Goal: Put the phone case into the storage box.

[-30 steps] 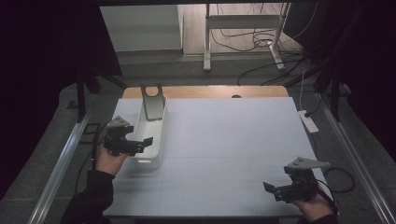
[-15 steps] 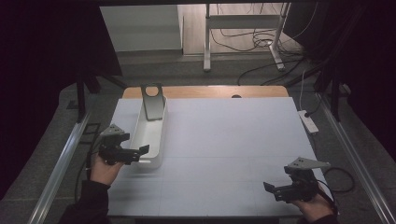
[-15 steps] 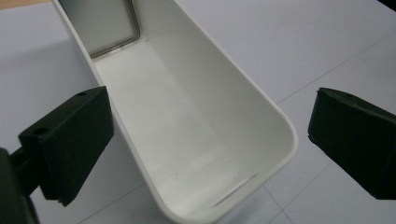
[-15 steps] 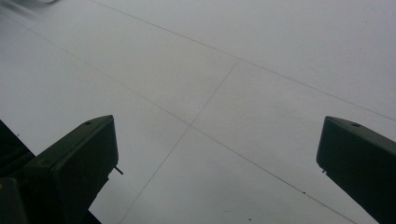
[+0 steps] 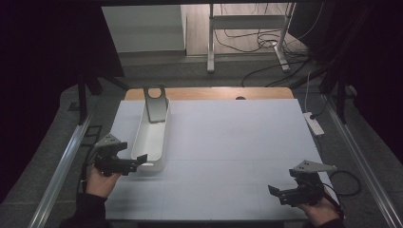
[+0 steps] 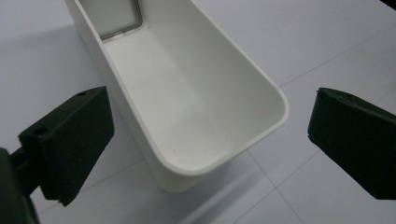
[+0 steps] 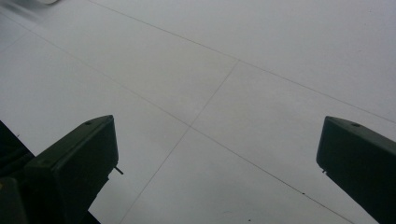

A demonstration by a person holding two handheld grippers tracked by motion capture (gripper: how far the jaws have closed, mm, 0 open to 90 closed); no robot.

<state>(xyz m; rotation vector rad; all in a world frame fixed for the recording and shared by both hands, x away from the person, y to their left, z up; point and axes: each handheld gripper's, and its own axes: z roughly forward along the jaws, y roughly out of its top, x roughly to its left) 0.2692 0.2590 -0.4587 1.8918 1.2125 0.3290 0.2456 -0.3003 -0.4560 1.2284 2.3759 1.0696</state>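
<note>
A long white bin (image 5: 151,137) lies on the left part of the white table, its near end (image 6: 224,158) rounded and nothing inside it but a grey metal stand. That grey stand (image 5: 155,103) with a round hole leans at the bin's far end, and its base (image 6: 114,18) rests in the bin. My left gripper (image 5: 138,160) is open just off the bin's near end, its jaws wide apart on either side of that end. My right gripper (image 5: 275,192) is open near the table's front right, above bare table (image 7: 210,93).
A wooden strip (image 5: 214,93) borders the table's far edge. A white power strip (image 5: 313,123) lies off the right edge. Metal rails (image 5: 62,166) run along both sides, and cables (image 5: 247,40) trail on the floor beyond.
My left gripper has drawn back toward the near edge, from above the bin's near part to just off its end. The right gripper has barely moved.
</note>
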